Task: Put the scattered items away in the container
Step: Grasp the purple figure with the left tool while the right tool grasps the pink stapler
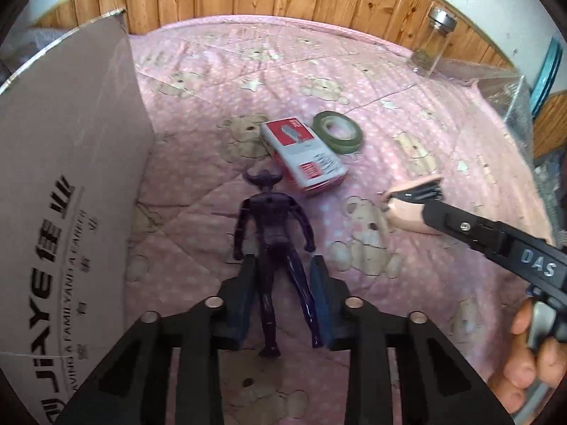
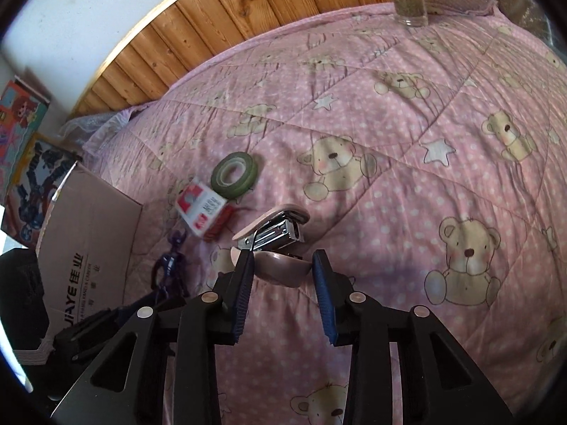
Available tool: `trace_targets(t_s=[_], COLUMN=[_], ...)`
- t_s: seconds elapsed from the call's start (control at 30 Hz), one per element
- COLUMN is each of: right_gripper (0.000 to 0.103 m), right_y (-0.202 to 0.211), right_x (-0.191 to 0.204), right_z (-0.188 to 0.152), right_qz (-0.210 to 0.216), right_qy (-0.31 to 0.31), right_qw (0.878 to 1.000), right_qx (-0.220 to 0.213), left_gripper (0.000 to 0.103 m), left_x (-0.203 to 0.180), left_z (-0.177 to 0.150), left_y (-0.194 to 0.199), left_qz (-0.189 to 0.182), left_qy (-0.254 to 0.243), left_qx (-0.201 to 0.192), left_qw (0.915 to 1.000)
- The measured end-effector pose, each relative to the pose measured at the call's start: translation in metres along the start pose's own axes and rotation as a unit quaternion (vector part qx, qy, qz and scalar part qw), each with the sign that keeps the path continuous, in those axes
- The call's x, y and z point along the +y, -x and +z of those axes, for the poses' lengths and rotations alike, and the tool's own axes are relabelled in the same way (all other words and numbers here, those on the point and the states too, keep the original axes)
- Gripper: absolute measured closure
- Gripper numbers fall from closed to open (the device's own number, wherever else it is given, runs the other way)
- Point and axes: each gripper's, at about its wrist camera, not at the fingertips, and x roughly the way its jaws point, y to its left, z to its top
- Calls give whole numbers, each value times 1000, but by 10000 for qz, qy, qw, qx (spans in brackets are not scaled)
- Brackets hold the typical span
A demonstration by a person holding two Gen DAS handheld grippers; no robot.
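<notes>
My left gripper (image 1: pixel 283 265) straddles the purple figure's (image 1: pixel 274 226) legs on the quilt (image 1: pixel 407 113), jaws apart, beside the box (image 1: pixel 71 177). My right gripper (image 2: pixel 283 258) (also spread) frames the stapler (image 2: pixel 273 233); tape (image 2: pixel 234 174) lies beyond.

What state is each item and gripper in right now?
Purple figure: lying flat, legs between the left gripper fingers.
Stapler: hinged open, at right gripper tips.
Staple box: closed, on the quilt.
Tape roll: flat.
Glass jar: upright, capped.
</notes>
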Motion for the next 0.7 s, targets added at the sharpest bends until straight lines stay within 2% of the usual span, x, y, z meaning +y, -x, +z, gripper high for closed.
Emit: trace_targets(t_s=[0.13,0.23,0.33,0.4,0.47,0.5,0.53,0.6,0.63,0.7], right_gripper=[76,77,81,81,80,74,62,54,52,52], right_y=[17,26,31,28,18,12,6,2,3,1], right_x=[6,6,8,13,16,16,16,13,9,3], right_z=[9,12,12,13,12,10,6,-1,-5,-10], right_qz=[-15,-49,-276,-419,-484,-485,-494,-536,-562,-648], right_qy=[260,419,779,1035,1138,1122,1078,936,815,559], right_qw=[9997,9990,9957,9921,9903,9906,9913,9932,9945,9959], right_qx=[18,169,422,568,631,619,576,430,351,283], left_gripper=[75,75,75,75,70,63,55,42,38,37], left_x=[7,11,12,9,5,4,0,-4,-8,-13], left_z=[-5,-11,-14,-16,-16,-14,-12,-16,-17,-19], left_y=[8,13,16,15,11,8,7,6,5,4], left_qz=[-212,-183,-168,-173,-61,-9,16,16,54,144], left_qy=[229,283,286,250,95,-2,-71,-178,-248,-390], left_qx=[36,47,55,59,33,26,20,19,20,0], left_qw=[9995,9994,9994,9995,9999,10000,10000,9998,9997,9991])
